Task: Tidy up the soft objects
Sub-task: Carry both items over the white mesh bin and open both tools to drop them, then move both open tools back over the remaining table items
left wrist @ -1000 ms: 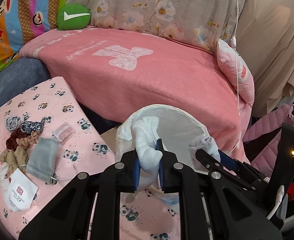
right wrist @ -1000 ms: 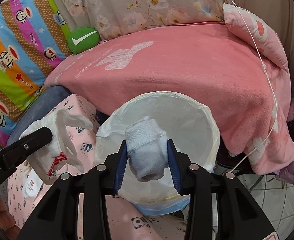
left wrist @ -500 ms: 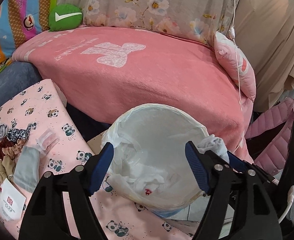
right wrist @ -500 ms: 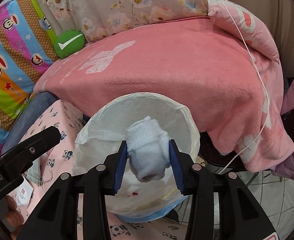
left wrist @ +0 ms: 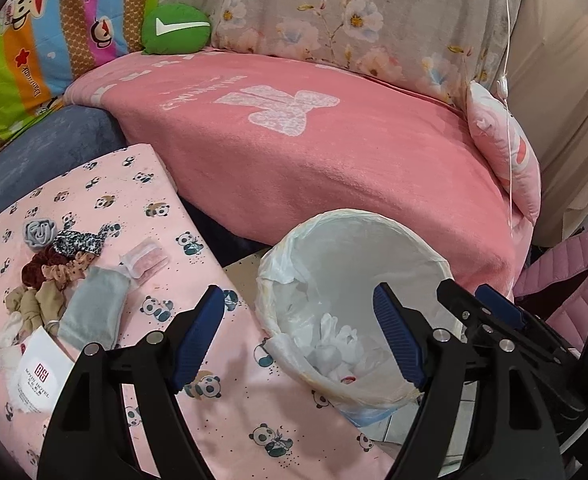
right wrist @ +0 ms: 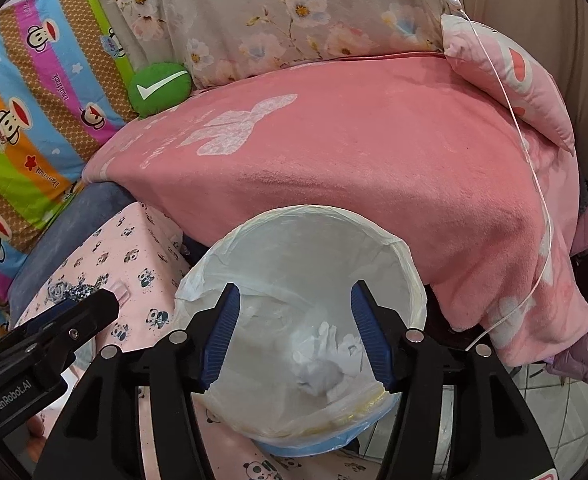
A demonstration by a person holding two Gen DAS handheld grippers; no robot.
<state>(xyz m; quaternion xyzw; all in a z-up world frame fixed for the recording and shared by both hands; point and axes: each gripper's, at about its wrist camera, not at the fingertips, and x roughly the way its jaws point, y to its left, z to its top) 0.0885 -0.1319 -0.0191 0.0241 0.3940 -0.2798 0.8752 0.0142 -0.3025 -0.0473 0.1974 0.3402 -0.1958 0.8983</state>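
Observation:
A round bin lined with a white bag stands beside the panda-print surface. White socks lie crumpled at its bottom. My left gripper hangs open over the bin's near left rim, nothing between its blue pads. My right gripper is open above the bin's mouth, also empty, and shows at the right of the left wrist view. On the panda-print surface lie several scrunchies, a grey pouch, a clear packet and a white card.
A pink blanket covers the sofa behind the bin, with a green check-mark cushion, a floral cover and a pink pillow. A pink quilted jacket lies at the right. A thin white cord hangs over the blanket.
Both grippers opened and let their white socks fall into the bin: the left first, then the right. The left gripper has shifted back toward the panda-print surface.

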